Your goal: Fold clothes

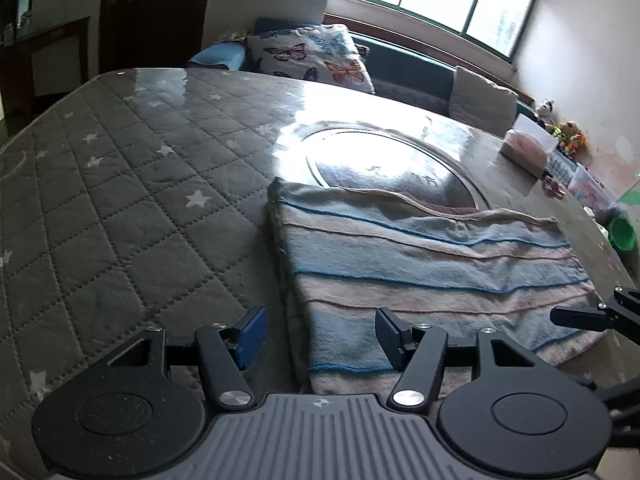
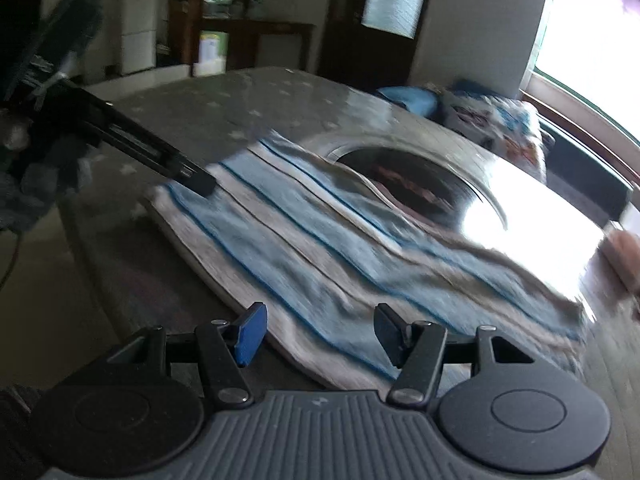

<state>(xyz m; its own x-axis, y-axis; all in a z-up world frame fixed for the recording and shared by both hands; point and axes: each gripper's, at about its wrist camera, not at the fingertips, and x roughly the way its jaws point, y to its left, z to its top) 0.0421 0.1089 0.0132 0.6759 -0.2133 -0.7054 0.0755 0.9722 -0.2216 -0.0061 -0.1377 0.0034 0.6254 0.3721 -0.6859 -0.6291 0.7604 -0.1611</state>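
At the left we see the quilted, star-printed surface [image 1: 120, 184] under a glossy cover. Our left tool [image 1: 318, 334] hangs above the striped cloth's [image 1: 420, 264] near left edge, jaws apart, nothing between them. The cloth lies folded flat on the surface, its far edge over the round metal plate [image 1: 396, 168]. Further right, our right tool [image 2: 318, 334] hangs over the cloth's near edge, jaws apart too, gripping nothing.
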